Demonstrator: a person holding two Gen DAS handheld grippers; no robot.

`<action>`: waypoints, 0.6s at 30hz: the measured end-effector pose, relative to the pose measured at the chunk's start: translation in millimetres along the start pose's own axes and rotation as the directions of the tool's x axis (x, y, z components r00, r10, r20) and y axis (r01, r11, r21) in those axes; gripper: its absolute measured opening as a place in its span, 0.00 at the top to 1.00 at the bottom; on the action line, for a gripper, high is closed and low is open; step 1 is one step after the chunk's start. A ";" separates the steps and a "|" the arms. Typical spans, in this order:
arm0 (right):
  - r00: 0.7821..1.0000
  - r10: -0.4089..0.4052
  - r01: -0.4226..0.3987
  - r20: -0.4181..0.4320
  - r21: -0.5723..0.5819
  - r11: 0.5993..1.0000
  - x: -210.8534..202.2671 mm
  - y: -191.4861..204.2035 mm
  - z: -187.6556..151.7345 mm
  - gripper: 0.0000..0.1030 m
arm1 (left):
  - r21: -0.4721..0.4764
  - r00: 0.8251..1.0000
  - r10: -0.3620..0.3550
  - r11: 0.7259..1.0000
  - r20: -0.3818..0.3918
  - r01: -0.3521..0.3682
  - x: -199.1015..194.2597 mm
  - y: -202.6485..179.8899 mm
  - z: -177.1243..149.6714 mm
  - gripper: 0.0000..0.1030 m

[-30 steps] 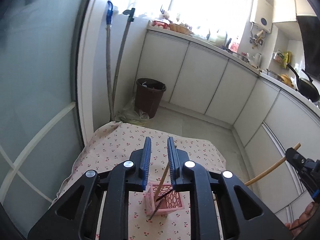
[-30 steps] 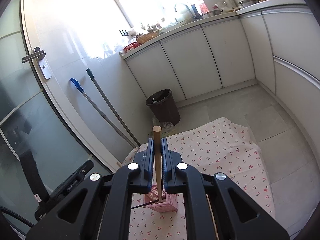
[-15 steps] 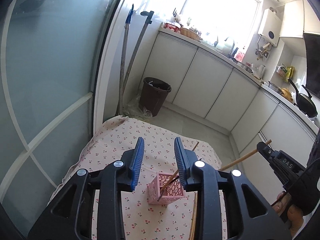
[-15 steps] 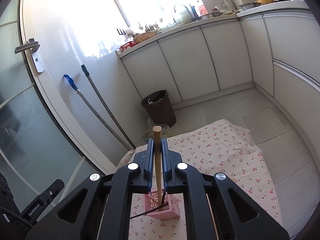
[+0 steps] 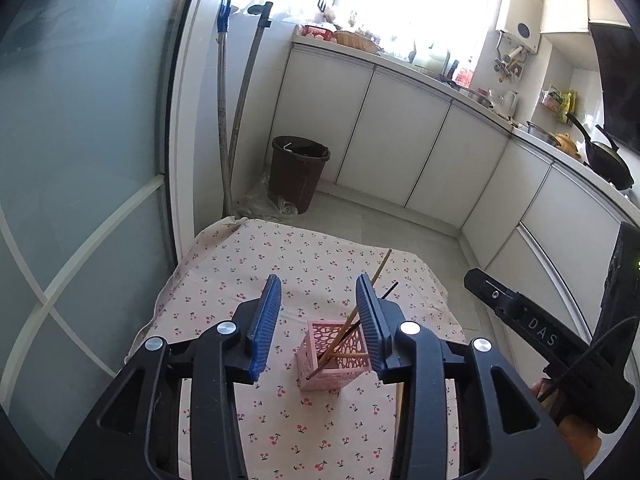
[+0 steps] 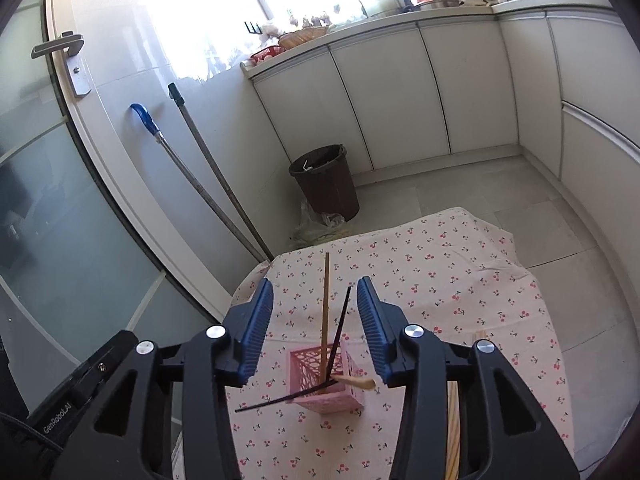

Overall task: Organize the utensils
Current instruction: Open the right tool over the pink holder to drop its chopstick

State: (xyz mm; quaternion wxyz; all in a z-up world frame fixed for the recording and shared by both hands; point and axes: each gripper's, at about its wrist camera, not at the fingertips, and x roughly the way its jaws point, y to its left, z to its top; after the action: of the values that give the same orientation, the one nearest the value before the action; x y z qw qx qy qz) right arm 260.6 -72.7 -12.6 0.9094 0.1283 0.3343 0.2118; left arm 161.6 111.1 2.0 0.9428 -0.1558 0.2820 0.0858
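Only my right cam shows a door handle point(image 6: 60, 46). Both my left gripper point(image 5: 318, 322) & right gripper point(image 6: 315, 326) just opened wide, empty; pink holder point(image 6: 326, 380) w/ chopsticks point(image 6: 325, 308) sits below between fingers.

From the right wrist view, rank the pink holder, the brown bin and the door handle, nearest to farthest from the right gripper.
1. Pink holder: on the cherry cloth just beyond the right gripper.
2. Brown bin: on the floor past the table.
3. Door handle: high, far left.

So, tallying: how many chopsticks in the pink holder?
4 in the holder: two wooden, one upright, one tipped right; two black, one leaning, one poking left. More may hide.
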 end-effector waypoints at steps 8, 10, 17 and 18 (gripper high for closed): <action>0.993 -0.099 0.093 -0.067 -0.085 0.992 -19.3 -18.6 -30.7 0.46 | 0.111 0.998 0.040 0.993 -0.055 -0.033 12.9 -25.4 -20.9 0.42; 0.991 -0.122 0.116 -0.060 -0.101 0.988 -26.2 -22.8 -33.6 0.40 | 0.142 0.996 0.059 0.989 -0.061 -0.050 16.6 -32.1 -28.6 0.40; 0.973 -0.222 0.211 -0.063 -0.149 0.966 -36.5 -41.5 -45.4 0.27 | 0.207 0.990 0.086 0.976 -0.113 -0.062 30.8 -48.4 -52.3 0.27; 0.970 -0.234 0.221 -0.070 -0.152 0.963 -36.7 -45.5 -47.8 0.26 | 0.215 0.988 0.085 0.975 -0.126 -0.056 33.7 -50.6 -55.7 0.26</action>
State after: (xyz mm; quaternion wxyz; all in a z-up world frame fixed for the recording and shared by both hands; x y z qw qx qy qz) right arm 217.3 -125.5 -44.9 0.9190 0.0141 0.3702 0.1347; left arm 173.9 47.1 -48.4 0.9292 -0.0502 0.3578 0.0781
